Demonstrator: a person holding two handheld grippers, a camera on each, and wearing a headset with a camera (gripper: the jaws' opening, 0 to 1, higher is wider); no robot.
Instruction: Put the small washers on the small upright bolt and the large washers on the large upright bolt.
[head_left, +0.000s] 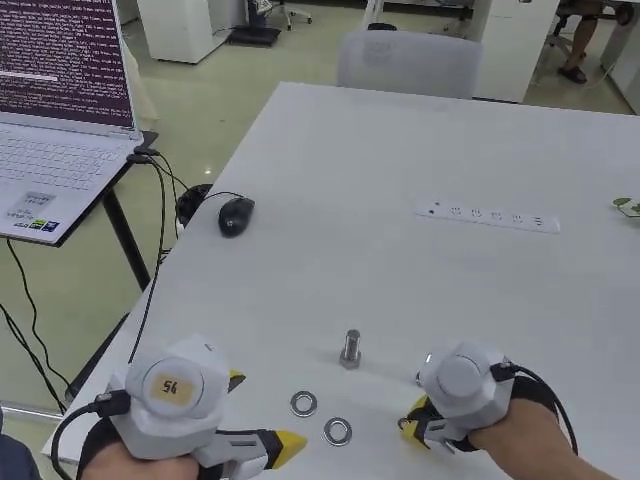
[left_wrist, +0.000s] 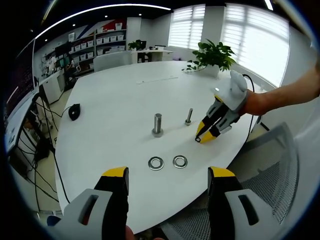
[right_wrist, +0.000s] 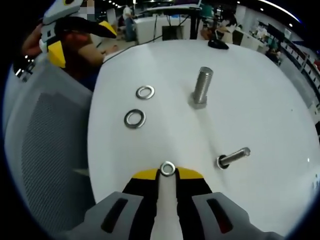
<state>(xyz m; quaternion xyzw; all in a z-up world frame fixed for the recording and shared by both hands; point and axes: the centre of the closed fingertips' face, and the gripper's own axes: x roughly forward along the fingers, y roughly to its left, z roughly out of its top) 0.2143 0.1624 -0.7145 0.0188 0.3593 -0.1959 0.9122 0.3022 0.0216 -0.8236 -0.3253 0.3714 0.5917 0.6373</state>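
One small washer (right_wrist: 167, 168), hole axis along the jaws, pinched by the right gripper (right_wrist: 167, 173) — left gripper (left_wrist: 168, 173) has jaws spread.

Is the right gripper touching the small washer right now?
Touching. The right gripper view shows the right gripper with its fingers closed on the small washer, pinched at the yellow tips.

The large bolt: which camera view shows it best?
The right gripper view. There the large bolt appears nearest and biggest, upright on its head and whole from base to tip. In the left gripper view the bolt is also whole but smaller and farther off. In the head view the bolt is small and seen from above.
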